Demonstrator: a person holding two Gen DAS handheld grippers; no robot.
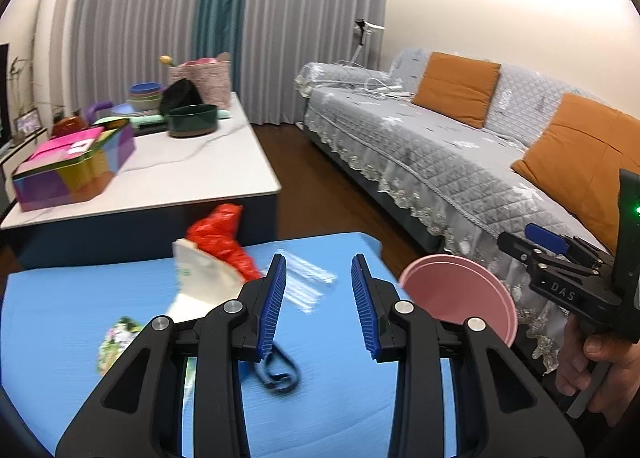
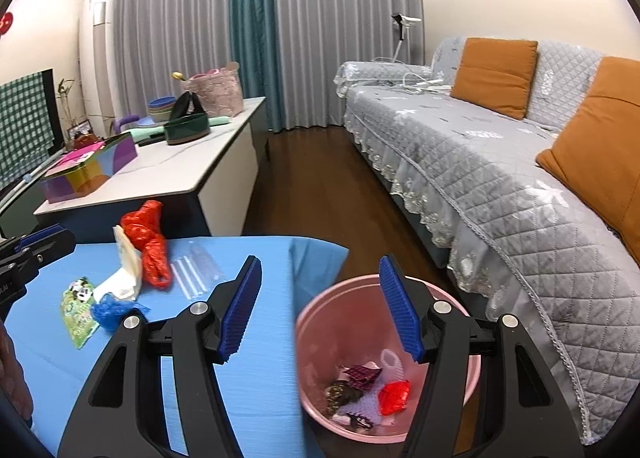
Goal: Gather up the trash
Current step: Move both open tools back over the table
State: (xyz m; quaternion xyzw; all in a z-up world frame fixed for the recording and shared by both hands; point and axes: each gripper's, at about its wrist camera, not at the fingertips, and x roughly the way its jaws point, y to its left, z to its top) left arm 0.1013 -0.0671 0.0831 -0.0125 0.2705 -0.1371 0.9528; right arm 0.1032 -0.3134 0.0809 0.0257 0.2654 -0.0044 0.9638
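Both grippers hang released: the right gripper [image 2: 320,308] above the pink bin [image 2: 320,310], the left gripper [image 1: 319,308] facing probably clear wrappers [image 1: 308,282] near the blue table [image 1: 60,298]'s far edge, next to be picked.

the letters "das" stand in pale print on the black body of the right gripper [image 1: 546,244], at the right edge of the left wrist frame. print on the green packet [image 2: 78,314], lower left of the right wrist frame, cannot be read.
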